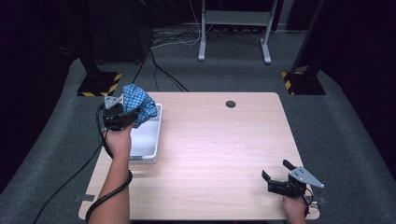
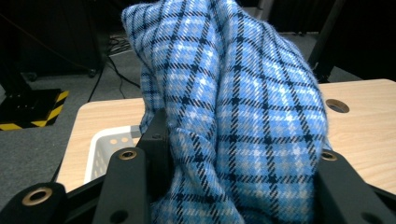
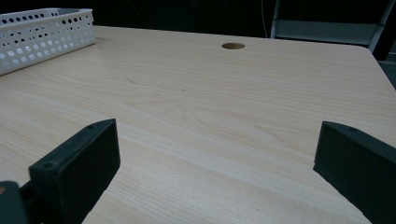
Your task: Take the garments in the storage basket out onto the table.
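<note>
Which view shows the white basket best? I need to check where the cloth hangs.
The high view: the white basket shows whole, with the blue checked cloth in the left claw over its far end. The left gripper view shows one corner, the right gripper view one perforated wall.

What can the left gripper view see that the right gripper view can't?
The left gripper view sits right up against the blue checked cloth, bunched between its claw's jaws, with the black-and-yellow striped base on the grey floor beyond the table. The right gripper view looks along its open claw, jaws wide apart with nothing between them, across bare wood, and shows the basket's perforated side. Both see the white basket, the wooden table and the round hole in it.
</note>
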